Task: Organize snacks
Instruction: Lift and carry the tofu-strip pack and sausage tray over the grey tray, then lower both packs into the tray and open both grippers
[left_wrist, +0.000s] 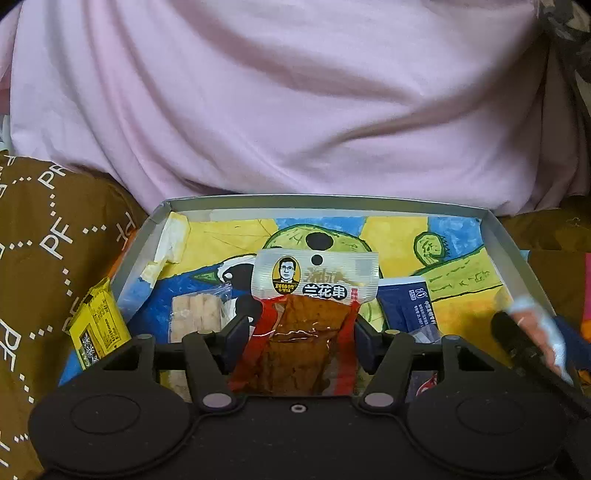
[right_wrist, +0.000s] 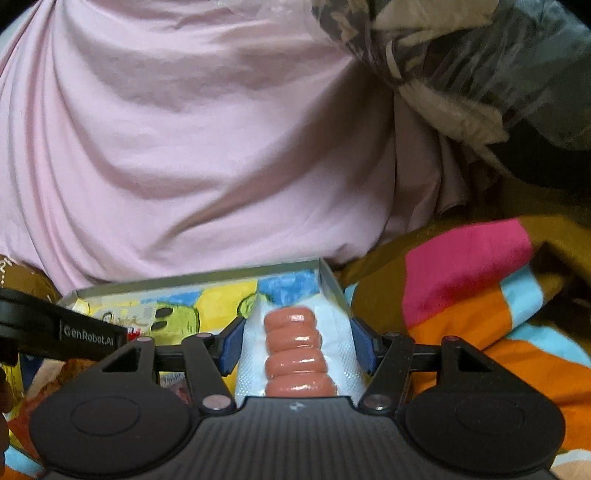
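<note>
A clear-topped tofu packet (left_wrist: 310, 317), red-edged with brown strips inside, stands between the left gripper's (left_wrist: 301, 338) parted pads above a grey tray (left_wrist: 517, 254) lined with a bright drawing. The right gripper (right_wrist: 297, 341) pinches a clear sausage pack (right_wrist: 295, 350), pink links stacked, over the tray's (right_wrist: 332, 284) right corner.

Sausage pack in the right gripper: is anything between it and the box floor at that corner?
Nothing visible. The sausage pack sits between the right gripper fingers over the near right corner of the box; the painted floor beyond it looks bare. The floor directly beneath the pack is hidden, so I cannot confirm that part.
</note>
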